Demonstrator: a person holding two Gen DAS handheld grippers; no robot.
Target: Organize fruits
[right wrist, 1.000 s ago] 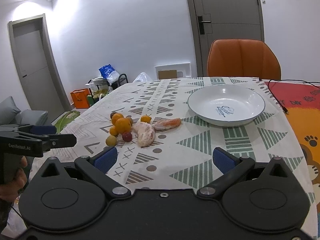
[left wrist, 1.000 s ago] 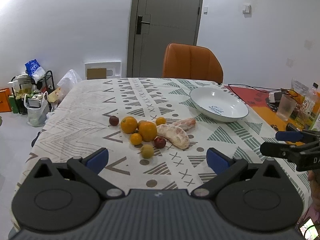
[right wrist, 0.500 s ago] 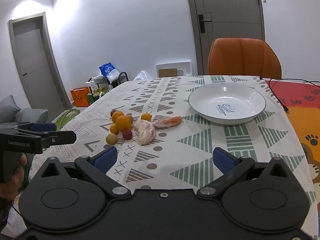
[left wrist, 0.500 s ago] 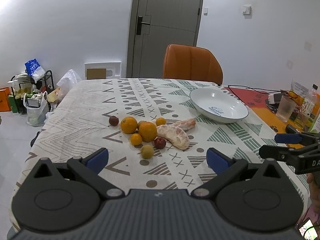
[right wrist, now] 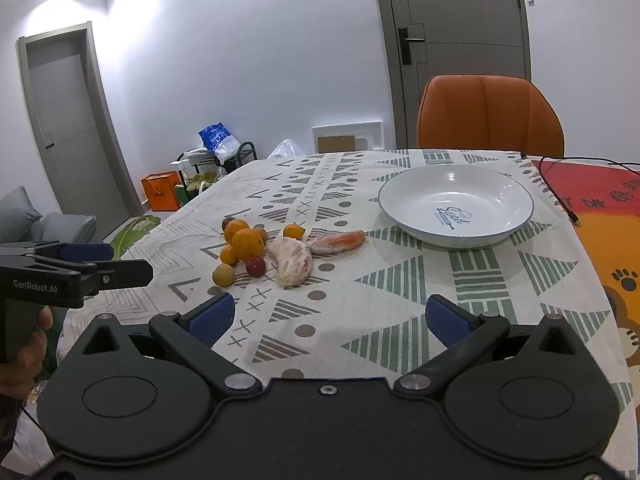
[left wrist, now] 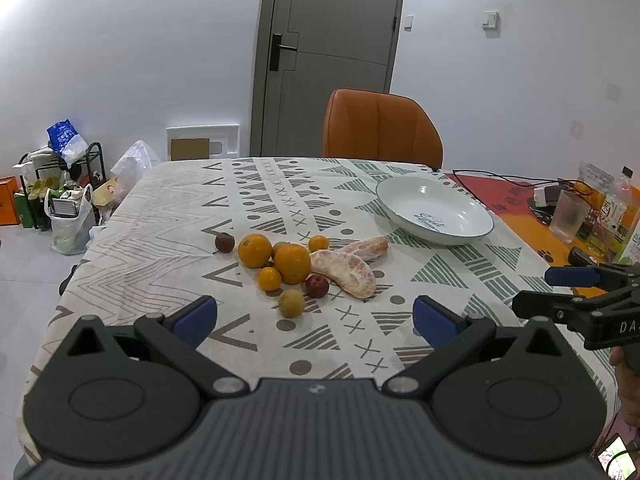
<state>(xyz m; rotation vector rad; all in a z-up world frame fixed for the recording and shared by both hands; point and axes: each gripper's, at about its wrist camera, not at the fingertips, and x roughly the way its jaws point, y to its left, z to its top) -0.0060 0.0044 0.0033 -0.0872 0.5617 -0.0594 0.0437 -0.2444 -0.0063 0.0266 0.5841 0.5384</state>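
My left tool and my right tool both hover over the near edge of the worktop, fingers spread wide, grasping nothing. The fruits lie clustered just ahead of the left tool: two large oranges, smaller orange ones, a red fruit, a yellowish fruit and two peeled citrus segments touching each other. The white bowl stands empty, ahead of my right tool, apart from the cluster
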